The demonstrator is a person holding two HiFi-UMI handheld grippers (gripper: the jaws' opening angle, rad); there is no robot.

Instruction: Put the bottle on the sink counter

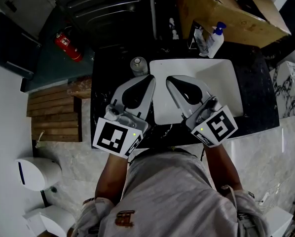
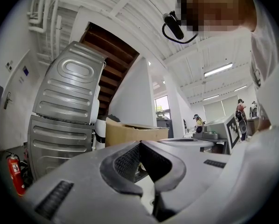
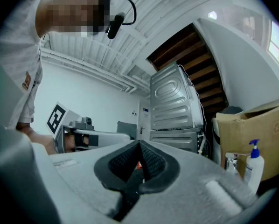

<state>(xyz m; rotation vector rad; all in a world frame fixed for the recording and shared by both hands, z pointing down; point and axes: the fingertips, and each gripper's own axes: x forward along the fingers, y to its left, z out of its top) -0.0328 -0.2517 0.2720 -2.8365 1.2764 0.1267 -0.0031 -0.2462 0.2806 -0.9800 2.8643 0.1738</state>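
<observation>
Fingers (image 2: pixel 125 164) of both grippers closed tip to tip, gripping nothing, as the left gripper (image 1: pixel 149 79) and right gripper (image 1: pixel 170 79) hang side by side over the white basin (image 1: pixel 221 78). The bottle (image 1: pixel 138 65) stands upright on the dark worktop (image 1: pixel 258 100), just beside the basin's far left corner. Seen from above, it looks like capped clear plastic: probably light, smooth and easily tipped, best taken round the body below the cap. Counted: two grippers, one bottle, one pump bottle (image 1: pixel 216 38), one basin, one box (image 1: pixel 226 9)
</observation>
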